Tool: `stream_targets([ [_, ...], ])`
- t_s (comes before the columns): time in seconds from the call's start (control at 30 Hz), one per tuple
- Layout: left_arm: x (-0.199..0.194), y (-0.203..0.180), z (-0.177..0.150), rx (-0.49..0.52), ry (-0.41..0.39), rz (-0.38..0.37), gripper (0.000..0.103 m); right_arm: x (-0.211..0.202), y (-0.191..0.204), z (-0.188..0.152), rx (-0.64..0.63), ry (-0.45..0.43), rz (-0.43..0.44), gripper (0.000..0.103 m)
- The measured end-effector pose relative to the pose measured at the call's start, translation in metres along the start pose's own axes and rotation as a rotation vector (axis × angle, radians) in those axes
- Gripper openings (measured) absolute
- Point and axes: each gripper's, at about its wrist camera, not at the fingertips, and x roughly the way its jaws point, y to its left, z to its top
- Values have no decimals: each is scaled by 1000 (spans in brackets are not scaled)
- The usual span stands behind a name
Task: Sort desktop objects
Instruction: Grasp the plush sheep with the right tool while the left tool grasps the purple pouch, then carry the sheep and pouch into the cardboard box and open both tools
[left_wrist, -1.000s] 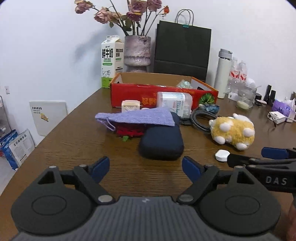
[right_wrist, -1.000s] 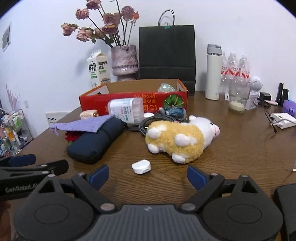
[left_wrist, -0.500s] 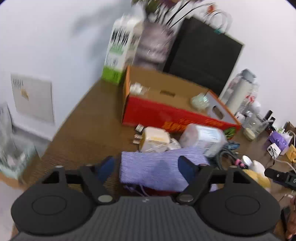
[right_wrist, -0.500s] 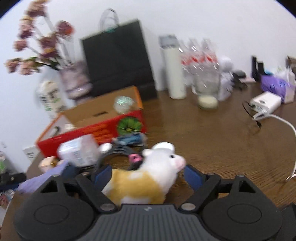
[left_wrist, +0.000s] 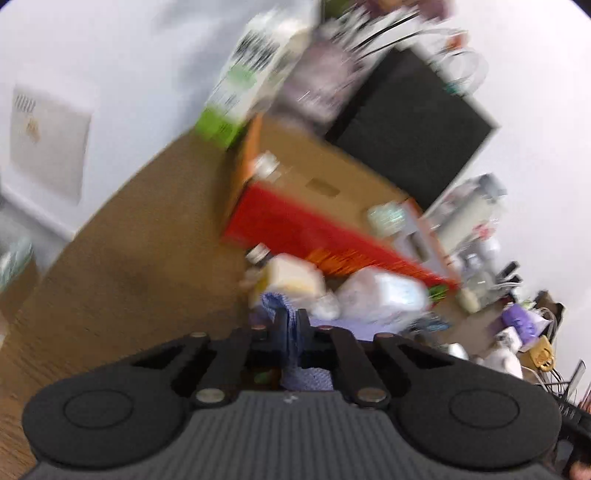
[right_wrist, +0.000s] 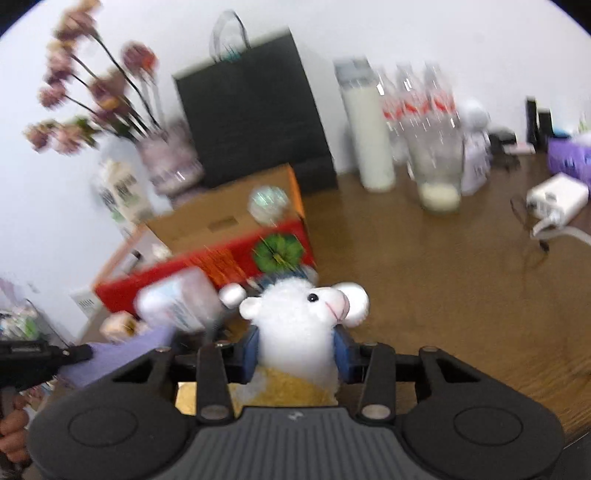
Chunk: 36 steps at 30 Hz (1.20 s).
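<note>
In the left wrist view my left gripper (left_wrist: 291, 325) is shut on a fold of the purple knitted cloth (left_wrist: 354, 328), which bunches up between its pads. The picture there is blurred and tilted. In the right wrist view my right gripper (right_wrist: 297, 347) has the white-and-yellow plush toy (right_wrist: 299, 317) between its blue pads; the jaws are closing and both pads press on the toy just below its head. The left gripper's black finger (right_wrist: 44, 358) shows at the left edge with the purple cloth (right_wrist: 122, 354) hanging from it.
A red cardboard box (right_wrist: 207, 258) stands open behind the toys, with a wipes pack (right_wrist: 177, 299) and a white plug block (left_wrist: 291, 277) in front of it. Behind are a black paper bag (right_wrist: 255, 110), a flower vase (right_wrist: 170, 162), a white flask (right_wrist: 365, 136), a glass jar (right_wrist: 437, 166) and a charger (right_wrist: 557, 195).
Both grippers moved forward from open positions near the table's front. The left one closed on the purple cloth, the right one closed around the plush toy. Both views have rolled.
</note>
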Motion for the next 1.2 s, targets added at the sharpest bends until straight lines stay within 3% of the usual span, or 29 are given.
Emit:
stream_targets([
  [0.2,-43,-63,15,111,-124,-126,4,-34,22,31,-76,-123,74,40],
  [0.4,-50,-127,62,260,-192,-181,4,-21,42,98,-107,-190,116,40],
  [0.5,-49,-144,93,259,-269,-195,4,12,55,136,-151,-184,103,40],
  [0.6,-29,-145,116,255,-321,-131,4,60,59,162,-148,-113,86,40],
  [0.73,38,-97,131,114,-302,-164,4,142,61,173,-193,15,-7,40],
  [0.87,102,-47,128,17,-210,-13,4,207,57,166,-231,135,-81,40],
  [0.97,126,-25,125,19,-107,71,4,243,54,150,-268,258,-120,40],
  [1.03,132,-24,122,77,-45,133,4,258,53,141,-291,315,-149,41],
  [1.13,139,-32,115,238,-58,290,5,272,56,130,-343,332,-177,43],
  [1.2,147,-34,112,302,-48,306,5,273,60,127,-373,341,-200,45],
])
